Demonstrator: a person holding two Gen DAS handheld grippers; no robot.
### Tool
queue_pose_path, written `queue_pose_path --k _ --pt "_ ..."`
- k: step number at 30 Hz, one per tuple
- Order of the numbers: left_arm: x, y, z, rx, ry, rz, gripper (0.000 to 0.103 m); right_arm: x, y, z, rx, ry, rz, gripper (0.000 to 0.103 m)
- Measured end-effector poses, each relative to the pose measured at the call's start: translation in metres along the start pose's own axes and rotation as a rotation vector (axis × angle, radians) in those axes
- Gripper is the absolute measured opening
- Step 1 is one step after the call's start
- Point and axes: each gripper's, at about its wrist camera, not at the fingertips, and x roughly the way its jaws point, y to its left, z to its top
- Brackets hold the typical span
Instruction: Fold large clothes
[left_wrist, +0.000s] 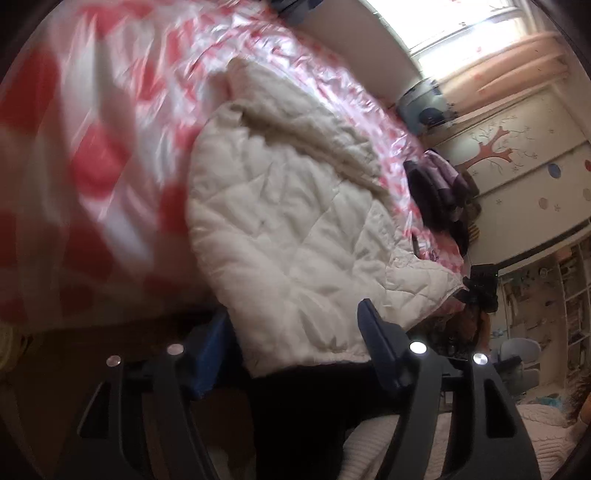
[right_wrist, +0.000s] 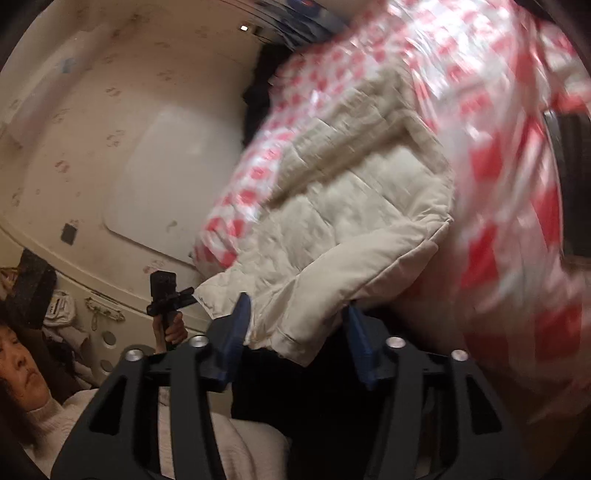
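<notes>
A cream quilted puffer jacket (left_wrist: 280, 221) lies on a bed with a red-and-white checked cover (left_wrist: 92, 155). In the left wrist view its near edge hangs between the blue-padded fingers of my left gripper (left_wrist: 291, 332), whose jaws stand wide apart around the fabric. In the right wrist view the jacket (right_wrist: 343, 229) lies folded, and its near corner sits between the fingers of my right gripper (right_wrist: 295, 325), also spread apart. Both views are tilted and blurred by motion.
Dark purple clothes (left_wrist: 439, 192) lie farther along the bed. The other hand-held gripper (right_wrist: 166, 295) shows at the bed's edge, with the person (right_wrist: 22, 369) at lower left. A window (left_wrist: 461, 29), a decorated wall and shelves (left_wrist: 569, 295) stand to the right.
</notes>
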Motion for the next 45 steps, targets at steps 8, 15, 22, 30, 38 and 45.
queue_pose_path --k 8,15,22,30,38,45 --pt "0.003 0.061 0.008 -0.169 -0.116 -0.206 0.090 0.010 -0.069 -0.020 0.176 0.007 0.161 0.083" --pt "0.055 0.033 0.025 -0.106 0.043 -0.190 0.090 0.065 -0.076 -0.008 0.183 0.123 0.196 0.086" --pt "0.061 0.034 0.011 -0.141 -0.012 -0.096 0.070 0.088 -0.071 -0.010 0.146 0.009 0.243 0.025" --pt "0.013 -0.002 0.002 -0.002 -0.135 -0.109 0.013 0.047 -0.006 -0.008 -0.026 -0.108 0.271 0.016" --pt "0.014 0.030 -0.032 0.025 0.059 0.172 0.046 0.031 -0.065 -0.041 0.104 0.089 -0.079 0.049" --pt "-0.053 -0.014 0.029 0.100 -0.398 0.328 0.085 0.010 0.011 0.043 -0.141 -0.191 -0.287 0.084"
